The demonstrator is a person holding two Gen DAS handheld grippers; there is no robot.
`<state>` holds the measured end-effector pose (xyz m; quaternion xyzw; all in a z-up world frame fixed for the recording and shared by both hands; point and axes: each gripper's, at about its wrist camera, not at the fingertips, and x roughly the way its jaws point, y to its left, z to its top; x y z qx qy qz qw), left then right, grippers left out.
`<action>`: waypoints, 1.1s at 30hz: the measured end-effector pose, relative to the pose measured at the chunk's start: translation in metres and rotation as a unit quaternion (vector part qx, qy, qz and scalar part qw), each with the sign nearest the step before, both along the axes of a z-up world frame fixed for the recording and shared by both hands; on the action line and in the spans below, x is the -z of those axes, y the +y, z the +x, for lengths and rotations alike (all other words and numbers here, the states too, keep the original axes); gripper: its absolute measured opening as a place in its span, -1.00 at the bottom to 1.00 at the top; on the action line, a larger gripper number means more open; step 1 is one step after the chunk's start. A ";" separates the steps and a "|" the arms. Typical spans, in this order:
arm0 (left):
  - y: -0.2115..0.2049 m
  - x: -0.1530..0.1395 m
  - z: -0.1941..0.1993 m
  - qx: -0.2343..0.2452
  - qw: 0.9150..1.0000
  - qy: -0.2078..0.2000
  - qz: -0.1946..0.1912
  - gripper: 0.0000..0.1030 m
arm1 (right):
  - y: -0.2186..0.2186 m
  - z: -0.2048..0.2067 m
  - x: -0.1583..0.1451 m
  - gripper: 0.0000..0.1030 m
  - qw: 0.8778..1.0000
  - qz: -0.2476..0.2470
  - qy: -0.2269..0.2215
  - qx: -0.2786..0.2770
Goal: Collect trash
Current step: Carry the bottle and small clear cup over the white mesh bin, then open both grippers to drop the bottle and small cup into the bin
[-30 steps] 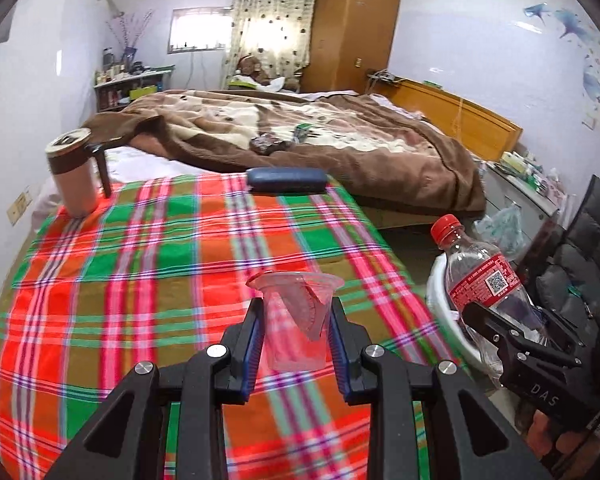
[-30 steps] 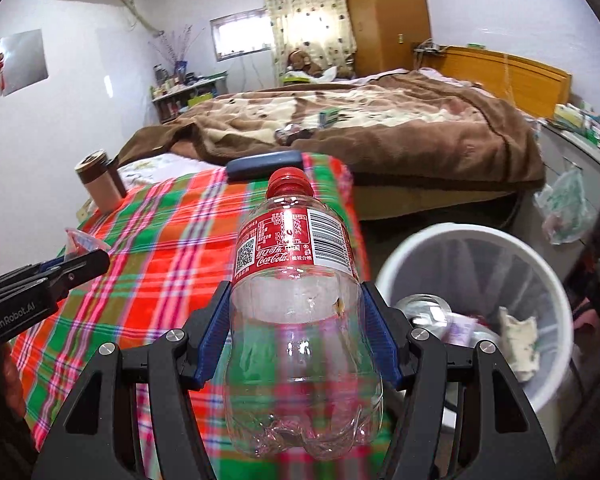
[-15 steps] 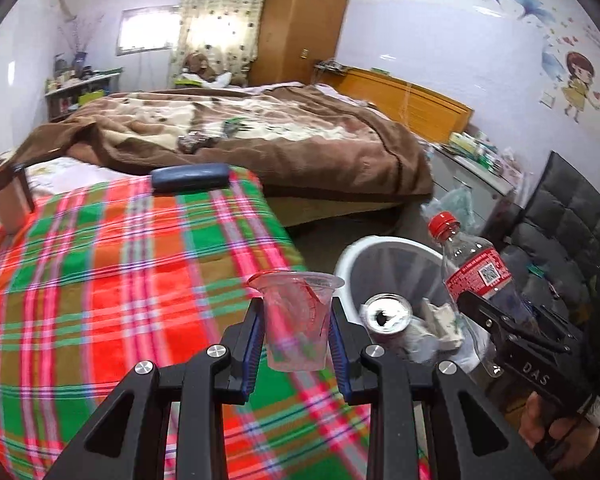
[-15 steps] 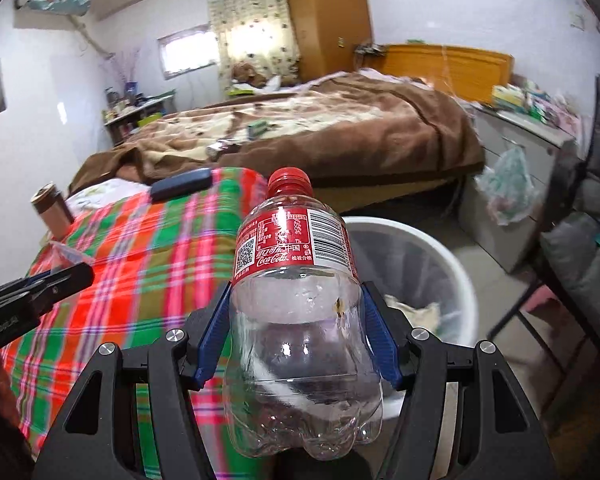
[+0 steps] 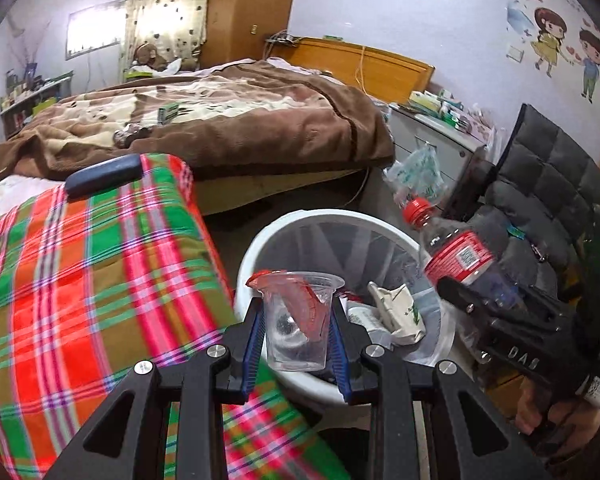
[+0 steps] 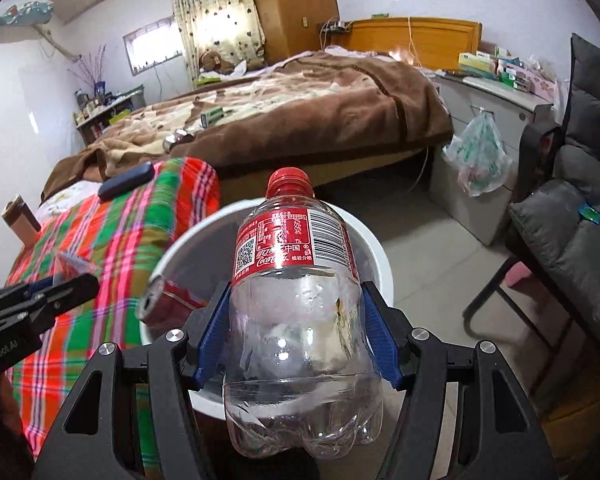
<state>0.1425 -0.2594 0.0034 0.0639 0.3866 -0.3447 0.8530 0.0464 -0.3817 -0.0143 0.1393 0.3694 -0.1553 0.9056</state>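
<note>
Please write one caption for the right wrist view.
Right gripper holds empty cola bottle over white bin.

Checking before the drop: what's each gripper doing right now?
Left gripper: closed on the plastic cup.
Right gripper: closed on the empty bottle.

Left wrist: rides behind the left claw [image 5: 296, 330], angled down, close above the white bin [image 5: 260, 248].
Right wrist: behind the right claw [image 6: 300, 334], angled down likewise.
Shared: bin, plaid surface [image 5: 80, 264], brown bed [image 6: 300, 100].
</note>
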 end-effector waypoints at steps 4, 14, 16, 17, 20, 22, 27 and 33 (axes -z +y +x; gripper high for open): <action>-0.021 0.003 0.003 0.012 1.000 0.003 0.008 -0.40 | -0.010 0.000 0.011 0.25 1.000 0.010 0.017 -0.008; -0.058 0.015 0.018 0.017 0.999 0.009 0.025 -0.28 | -0.021 0.009 0.026 0.26 0.999 0.011 0.044 -0.022; -0.058 0.017 0.019 0.021 1.000 0.007 0.022 0.03 | -0.023 0.007 0.026 0.26 0.999 0.010 0.047 -0.023; -0.058 0.017 0.019 0.021 1.000 0.009 0.021 0.15 | -0.023 0.006 0.026 0.26 0.999 0.011 0.044 -0.024; -0.055 0.018 0.020 0.018 1.000 0.011 0.022 0.15 | -0.022 0.005 0.024 0.26 0.999 0.012 0.040 -0.025; -0.052 0.017 0.019 0.016 1.000 0.010 0.020 0.15 | -0.021 0.004 0.021 0.27 0.999 0.009 0.036 -0.025; -0.041 0.013 0.016 0.006 1.000 0.013 0.010 0.21 | -0.018 0.000 0.015 0.27 0.999 0.014 0.025 -0.022; -0.026 0.007 0.008 -0.001 1.000 0.009 0.001 0.21 | -0.009 -0.006 0.004 0.27 1.000 0.018 0.000 -0.023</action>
